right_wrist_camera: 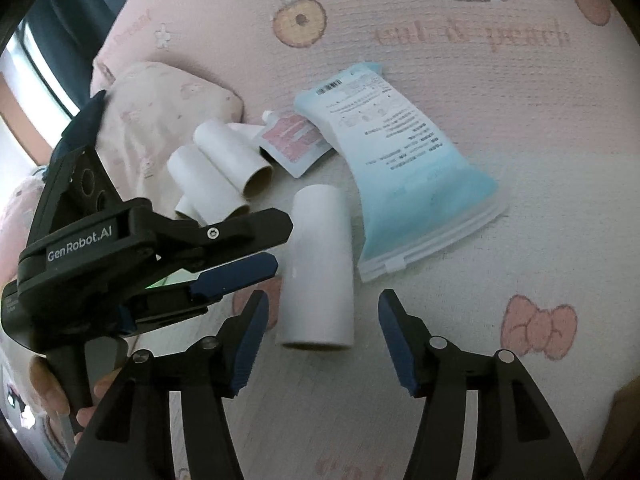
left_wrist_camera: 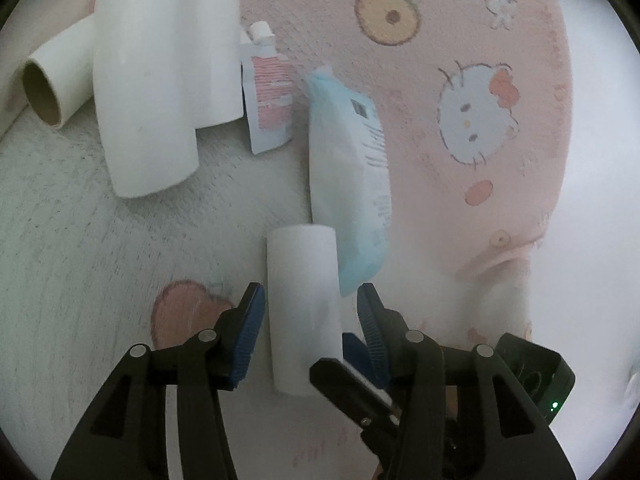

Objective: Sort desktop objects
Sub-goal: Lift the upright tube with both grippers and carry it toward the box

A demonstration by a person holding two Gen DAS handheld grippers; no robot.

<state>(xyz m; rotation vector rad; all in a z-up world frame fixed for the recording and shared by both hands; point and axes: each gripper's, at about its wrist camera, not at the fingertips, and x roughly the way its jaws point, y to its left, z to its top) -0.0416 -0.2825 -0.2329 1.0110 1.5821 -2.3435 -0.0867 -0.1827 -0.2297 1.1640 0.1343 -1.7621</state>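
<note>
Roll (left_wrist_camera: 303,312) lies flat on the cloth between my left hand-held gripper's (left_wrist_camera: 310,300) spread jaws, pads not pressing it. My right hand-held gripper (right_wrist_camera: 323,310) is spread just behind its end. I'd centre both pads mid-roll, squeeze gently, then lift clear of the pouch (left_wrist_camera: 352,184) beside it.

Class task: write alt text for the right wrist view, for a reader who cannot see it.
A white cardboard roll lies on a pink cartoon-print cloth, between the open right gripper at the bottom and the left gripper reaching in from the left. Behind it lie a light-blue plastic pouch, a small red-and-white sachet and three more white cardboard tubes.
</note>
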